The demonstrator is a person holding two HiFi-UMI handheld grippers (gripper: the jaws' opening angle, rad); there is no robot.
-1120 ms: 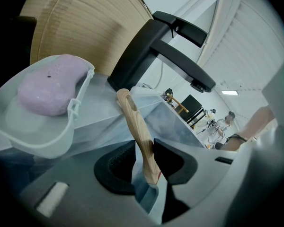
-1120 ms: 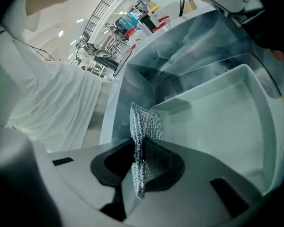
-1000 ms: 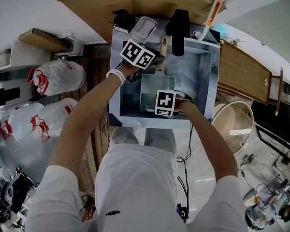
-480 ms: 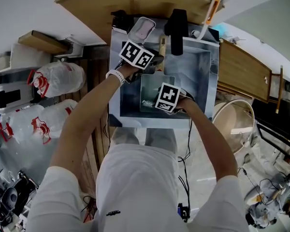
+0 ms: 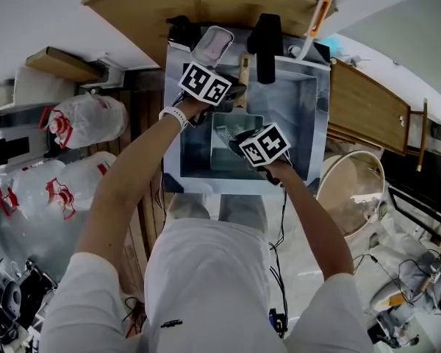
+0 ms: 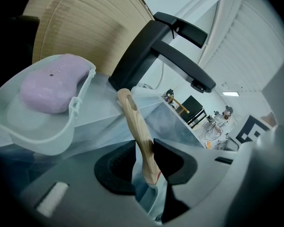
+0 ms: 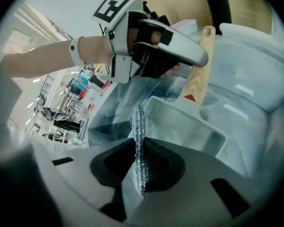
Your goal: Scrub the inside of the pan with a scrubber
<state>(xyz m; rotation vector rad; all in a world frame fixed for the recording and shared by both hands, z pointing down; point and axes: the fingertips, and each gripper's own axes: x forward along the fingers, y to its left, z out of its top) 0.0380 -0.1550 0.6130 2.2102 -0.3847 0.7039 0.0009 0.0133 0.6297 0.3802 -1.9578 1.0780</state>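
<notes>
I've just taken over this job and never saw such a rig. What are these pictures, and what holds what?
No robot arm: a person holds a two-jaw gripper in each hand. One picture comes from a head camera looking down into a steel sink. Two others ride on the grippers. The left gripper is shut on the wooden handle of the pan; the right gripper is shut on a steel-mesh scrubber pointing at it. Pink soap lies in a dish by the black tap.
</notes>
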